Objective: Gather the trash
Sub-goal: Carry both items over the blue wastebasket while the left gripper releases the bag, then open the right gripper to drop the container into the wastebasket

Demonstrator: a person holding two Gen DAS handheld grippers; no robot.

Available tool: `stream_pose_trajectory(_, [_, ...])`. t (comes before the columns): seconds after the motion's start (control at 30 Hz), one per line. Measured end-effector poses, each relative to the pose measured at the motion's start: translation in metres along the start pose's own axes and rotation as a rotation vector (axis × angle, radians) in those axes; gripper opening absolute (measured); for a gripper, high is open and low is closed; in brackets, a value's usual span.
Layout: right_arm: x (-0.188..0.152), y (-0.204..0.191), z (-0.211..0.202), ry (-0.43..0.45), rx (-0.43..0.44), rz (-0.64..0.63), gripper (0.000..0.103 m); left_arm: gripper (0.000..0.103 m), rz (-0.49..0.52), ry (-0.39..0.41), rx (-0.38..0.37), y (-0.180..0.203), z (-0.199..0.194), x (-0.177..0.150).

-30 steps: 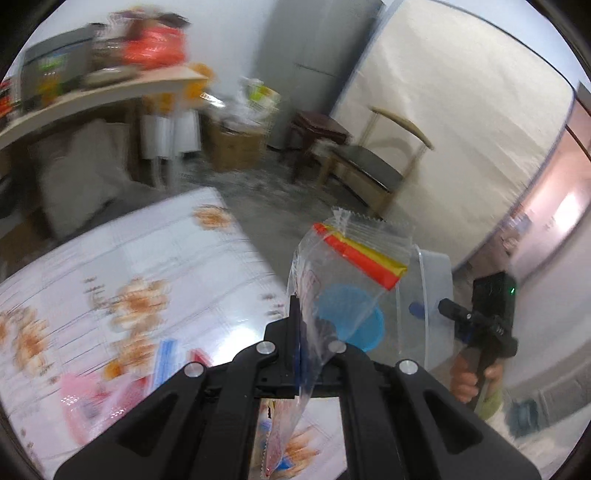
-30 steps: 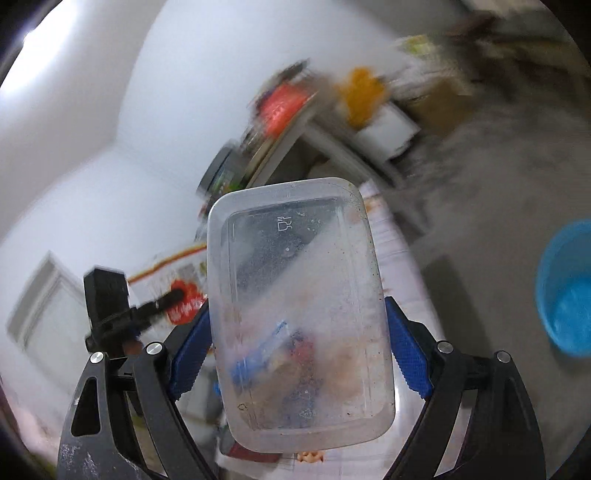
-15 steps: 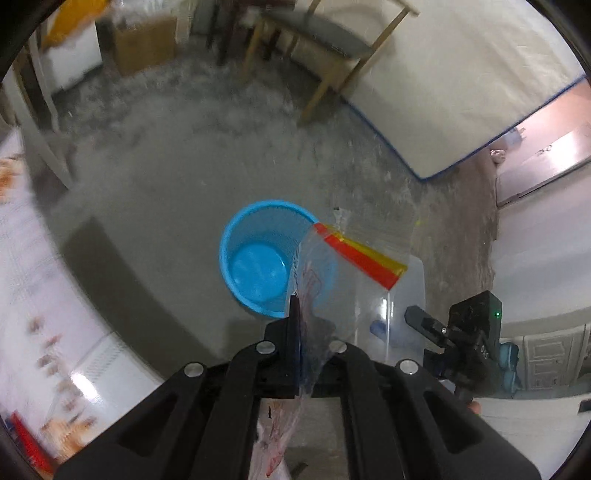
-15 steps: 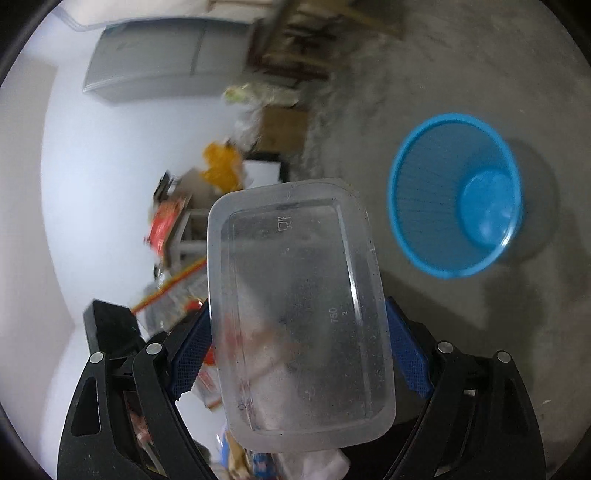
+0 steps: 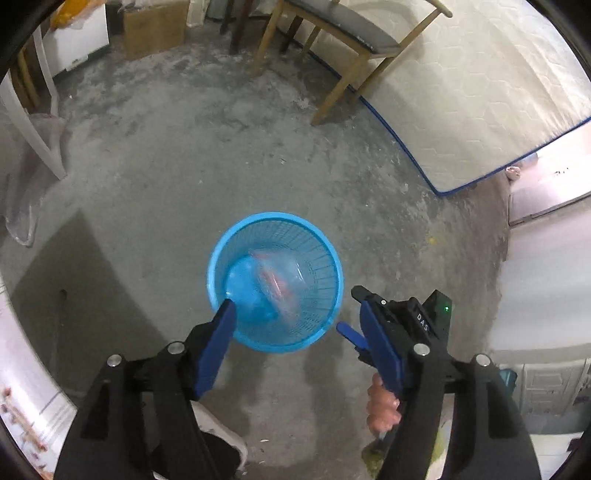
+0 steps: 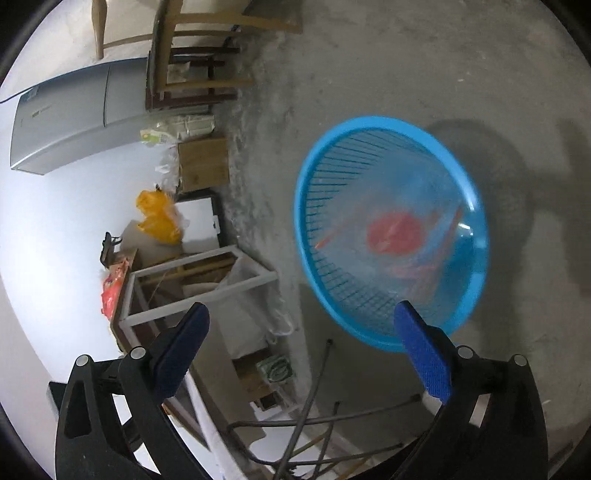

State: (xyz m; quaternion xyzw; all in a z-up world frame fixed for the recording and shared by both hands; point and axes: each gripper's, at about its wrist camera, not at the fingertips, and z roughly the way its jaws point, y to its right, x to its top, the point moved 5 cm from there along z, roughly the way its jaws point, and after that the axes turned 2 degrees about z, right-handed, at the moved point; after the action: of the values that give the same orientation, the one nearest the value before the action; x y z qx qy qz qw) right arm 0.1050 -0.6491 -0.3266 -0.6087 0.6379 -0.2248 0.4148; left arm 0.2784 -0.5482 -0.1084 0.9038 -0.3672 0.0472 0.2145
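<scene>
A blue mesh basket point(image 5: 314, 332) stands on the concrete floor, right below both grippers. Inside it, a clear zip bag with a red strip point(image 5: 275, 284) shows as a falling blur. My left gripper point(image 5: 295, 308) hovers over the basket's near rim, its jaws opening with nothing between them. In the right wrist view the basket point(image 6: 325, 184) holds a blurred clear plastic container and the bag's red print point(image 6: 397, 236). My right gripper point(image 6: 301, 310) is also opening and holds nothing. A hand point(image 5: 382, 402) holds the right gripper point(image 5: 351, 311) just right of the basket.
A wooden chair point(image 5: 332, 48) and a leaning white mattress point(image 5: 480, 92) stand beyond the basket. A cardboard box point(image 5: 153, 27) sits at the far wall. A white frame leg point(image 5: 37, 122) is at the left. A grey fridge point(image 6: 66, 114) and an orange bag point(image 6: 159, 218) show in the right wrist view.
Both grippers came down from the table area to just over the basket. The left let go of the zip bag and the right let go of the clear container; both now drop into the basket.
</scene>
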Motion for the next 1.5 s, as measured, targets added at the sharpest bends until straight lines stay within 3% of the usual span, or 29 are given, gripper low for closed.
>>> stream_pose_trajectory(0.27, [-0.032, 0.007, -0.045, 0.037, -0.006, -0.078, 0.096, 0.07, 0.072, 0.154, 0.003, -0.015, -0.097, -0.033])
stream_pose_trajectory(0.4, [-0.067, 0.002, -0.078, 0.099, -0.123, -0.229, 0.096, 0.07, 0.094, 0.236, -0.061, -0.023, -0.152, -0.06])
stream_pose_trajectory(0.53, [-0.108, -0.012, -0.109, 0.203, -0.332, -0.432, 0.096, 0.07, 0.075, 0.253, -0.071, -0.048, -0.201, -0.108])
stream_pose_trajectory(0.67, [-0.143, -0.029, -0.132, 0.333, -0.485, -0.582, 0.096, 0.074, 0.077, 0.265, 0.0, -0.073, -0.243, -0.154])
stream_pose_trajectory(0.77, [-0.17, -0.048, -0.143, 0.43, -0.594, -0.695, 0.096, 0.084, 0.055, 0.339, 0.054, -0.094, -0.286, -0.188])
stream_pose_trajectory(0.9, [-0.216, -0.083, -0.148, 0.53, -0.69, -0.945, 0.096, 0.097, -0.025, 0.469, 0.095, -0.127, -0.348, -0.236])
stream_pose_trajectory(1.0, [-0.25, -0.114, -0.137, 0.556, -0.715, -1.114, 0.096, 0.097, -0.086, 0.548, 0.157, -0.157, -0.389, -0.271])
stream_pose_trajectory(1.07, [-0.267, -0.128, -0.133, 0.541, -0.682, -1.173, 0.096, 0.097, -0.122, 0.588, 0.2, -0.176, -0.408, -0.291])
stream_pose_trajectory(1.17, [-0.302, -0.158, -0.123, 0.519, -0.503, -1.268, 0.096, 0.097, -0.179, 0.641, 0.257, -0.209, -0.432, -0.321])
stream_pose_trajectory(1.27, [-0.339, -0.183, -0.115, 0.434, -0.288, -1.332, 0.096, 0.097, -0.24, 0.695, 0.283, -0.24, -0.444, -0.348])
stream_pose_trajectory(1.37, [-0.37, -0.201, -0.094, 0.299, -0.142, -1.339, 0.096, 0.097, -0.288, 0.729, 0.266, -0.266, -0.445, -0.37])
stream_pose_trajectory(1.5, [-0.408, -0.215, -0.063, 0.1, -0.044, -1.315, 0.096, 0.097, -0.339, 0.747, 0.186, -0.297, -0.437, -0.393])
